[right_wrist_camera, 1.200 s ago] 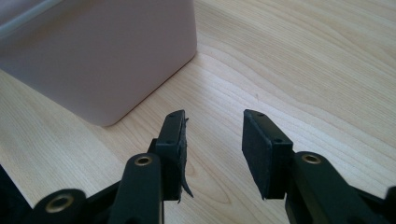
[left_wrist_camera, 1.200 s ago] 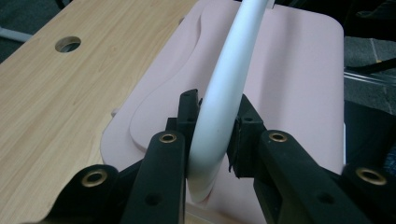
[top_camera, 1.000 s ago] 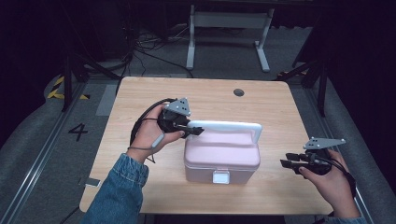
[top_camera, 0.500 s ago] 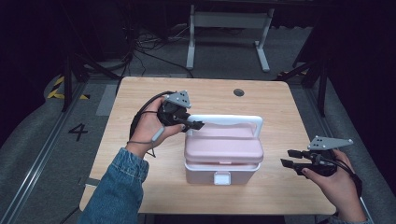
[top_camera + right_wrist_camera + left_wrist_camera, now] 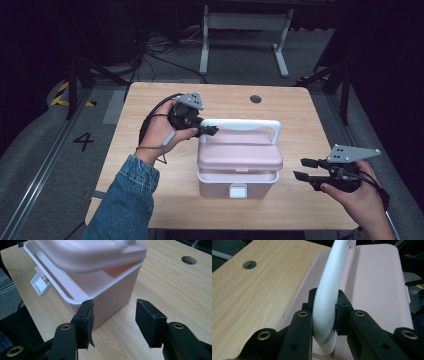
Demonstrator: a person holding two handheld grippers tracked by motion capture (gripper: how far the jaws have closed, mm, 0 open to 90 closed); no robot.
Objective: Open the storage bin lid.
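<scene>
- Wooden table (image 5: pixel 150 165) has a pink box (image 5: pixel 239 172) sitting in its middle.
- Pink lid (image 5: pixel 240 152) is lifted a little off the box.
- Left gripper (image 5: pixel 209 131) squeezes the lid's white handle (image 5: pixel 245 123).
- Right gripper (image 5: pixel 302 169) has just been opening; its jaws are wide, with nothing between them, near the box's right side.

One pink box (image 5: pixel 239 167), two grippers

A pale pink box (image 5: pixel 239 172) with a white handle (image 5: pixel 242 123) and white latch (image 5: pixel 238 190) sits on a light wood-grain table (image 5: pixel 150 165). The gripper jaws are black. One sleeve (image 5: pixel 122 202) is blue denim.
</scene>
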